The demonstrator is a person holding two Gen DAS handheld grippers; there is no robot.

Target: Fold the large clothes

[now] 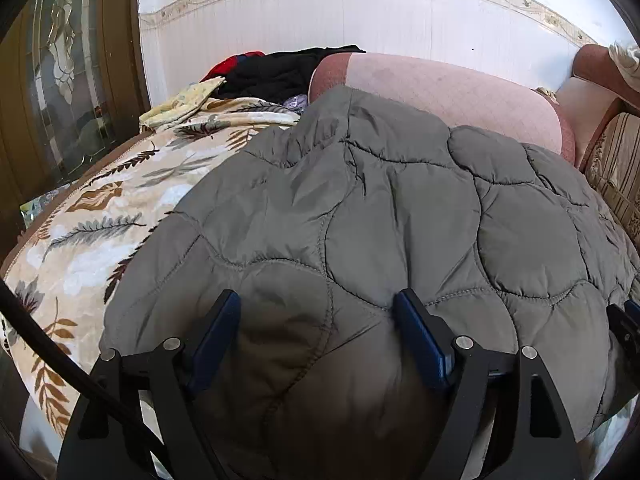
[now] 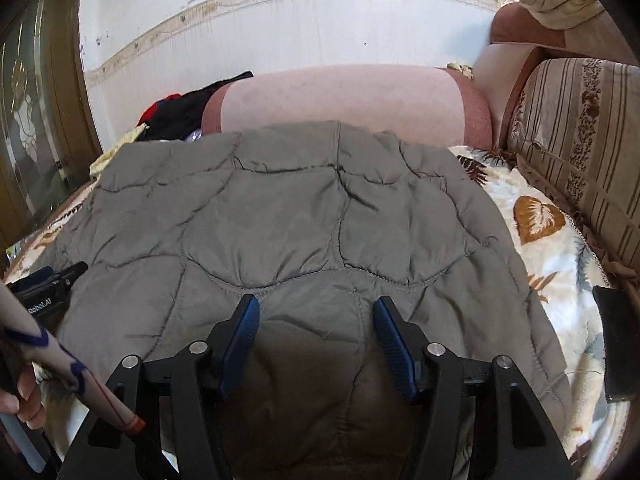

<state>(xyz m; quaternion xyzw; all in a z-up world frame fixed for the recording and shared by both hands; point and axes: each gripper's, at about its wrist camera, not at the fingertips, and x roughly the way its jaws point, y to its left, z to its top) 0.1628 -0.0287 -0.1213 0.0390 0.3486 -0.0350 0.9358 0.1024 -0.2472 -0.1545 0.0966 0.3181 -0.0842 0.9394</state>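
A grey quilted jacket (image 1: 380, 216) lies spread on a leaf-patterned blanket (image 1: 92, 220) over a sofa seat; it also shows in the right wrist view (image 2: 280, 216). My left gripper (image 1: 318, 306) is open, its blue pads wide apart just above the jacket's near edge. My right gripper (image 2: 316, 308) is open too, over the near edge further right. The left gripper shows at the left edge of the right wrist view (image 2: 48, 280), and the right one at the right edge of the left wrist view (image 1: 626, 324).
A pink bolster (image 2: 344, 100) lies behind the jacket against the white wall. Dark and red clothes (image 1: 276, 72) are piled at the back left. A striped sofa cushion (image 2: 580, 140) stands at the right. A glass-paned wooden door (image 1: 60, 80) is at the left.
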